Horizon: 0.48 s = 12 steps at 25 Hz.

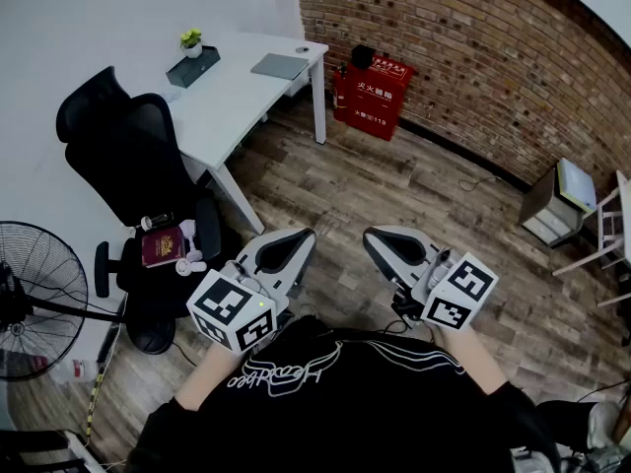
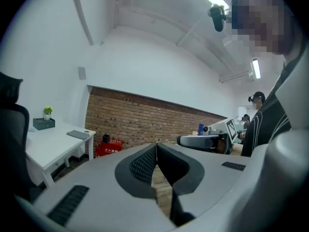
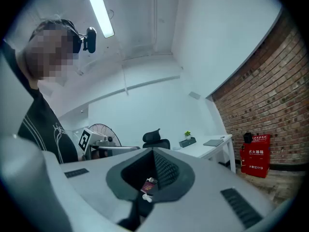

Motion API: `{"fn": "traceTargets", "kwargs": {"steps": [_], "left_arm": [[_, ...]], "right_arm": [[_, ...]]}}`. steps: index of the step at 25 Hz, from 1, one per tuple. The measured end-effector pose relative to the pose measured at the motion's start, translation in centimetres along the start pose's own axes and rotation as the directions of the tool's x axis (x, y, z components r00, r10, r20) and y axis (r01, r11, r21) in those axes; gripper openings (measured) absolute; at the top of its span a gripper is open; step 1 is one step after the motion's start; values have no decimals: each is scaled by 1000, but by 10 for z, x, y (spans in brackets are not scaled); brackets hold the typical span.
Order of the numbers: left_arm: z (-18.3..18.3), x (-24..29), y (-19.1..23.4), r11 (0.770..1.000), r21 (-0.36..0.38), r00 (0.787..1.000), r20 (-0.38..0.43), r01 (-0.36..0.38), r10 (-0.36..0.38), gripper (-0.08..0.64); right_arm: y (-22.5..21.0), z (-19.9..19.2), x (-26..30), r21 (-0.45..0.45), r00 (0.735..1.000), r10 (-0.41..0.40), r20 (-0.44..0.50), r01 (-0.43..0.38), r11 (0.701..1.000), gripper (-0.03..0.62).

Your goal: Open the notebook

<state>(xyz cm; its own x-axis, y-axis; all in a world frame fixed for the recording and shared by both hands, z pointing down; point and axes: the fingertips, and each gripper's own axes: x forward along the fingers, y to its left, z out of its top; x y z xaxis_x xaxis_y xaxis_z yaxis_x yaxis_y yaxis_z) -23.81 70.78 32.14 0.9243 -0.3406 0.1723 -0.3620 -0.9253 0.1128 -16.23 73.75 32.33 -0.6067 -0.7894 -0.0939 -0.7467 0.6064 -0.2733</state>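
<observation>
A maroon booklet (image 1: 163,245) lies on the seat of a black office chair (image 1: 128,156), beside white earbuds (image 1: 187,261) and a small bottle. A flat grey notebook-like slab (image 1: 280,65) rests on the white desk (image 1: 227,92). My left gripper (image 1: 301,236) and right gripper (image 1: 378,236) hover side by side at waist height over the wood floor, both shut and empty, far from either item. In the left gripper view the jaws (image 2: 156,146) meet tip to tip. The right gripper (image 3: 153,151) is likewise shut, with the maroon booklet (image 3: 147,184) showing beyond the jaws.
A red fire-equipment box (image 1: 373,92) stands against the brick wall. A floor fan (image 1: 35,299) is at the left, a small cabinet (image 1: 557,200) at the right. A potted plant (image 1: 191,40) and a dark tray sit on the desk. Another person (image 2: 258,103) stands far off.
</observation>
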Motion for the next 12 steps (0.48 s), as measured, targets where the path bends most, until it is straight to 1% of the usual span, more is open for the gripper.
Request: {"fn": "traceTargets", "kwargs": {"steps": [3, 6, 9, 12], "left_arm": [[1, 2, -13, 1000, 6, 1000, -7, 12, -12, 32], [2, 5, -22, 1000, -4, 1000, -5, 16, -16, 33], [0, 12, -24, 1000, -25, 1000, -15, 7, -7, 34], [-3, 19, -21, 1000, -6, 1000, -29, -9, 9, 34]], "right_arm": [[5, 4, -12, -10, 1000, -1, -1, 1, 1000, 3], [10, 11, -22, -17, 1000, -2, 19, 2, 1000, 3], [9, 19, -32, -19, 999, -14, 47, 15, 1000, 4], [3, 20, -40, -14, 998, -33, 55, 34, 999, 3]]}}
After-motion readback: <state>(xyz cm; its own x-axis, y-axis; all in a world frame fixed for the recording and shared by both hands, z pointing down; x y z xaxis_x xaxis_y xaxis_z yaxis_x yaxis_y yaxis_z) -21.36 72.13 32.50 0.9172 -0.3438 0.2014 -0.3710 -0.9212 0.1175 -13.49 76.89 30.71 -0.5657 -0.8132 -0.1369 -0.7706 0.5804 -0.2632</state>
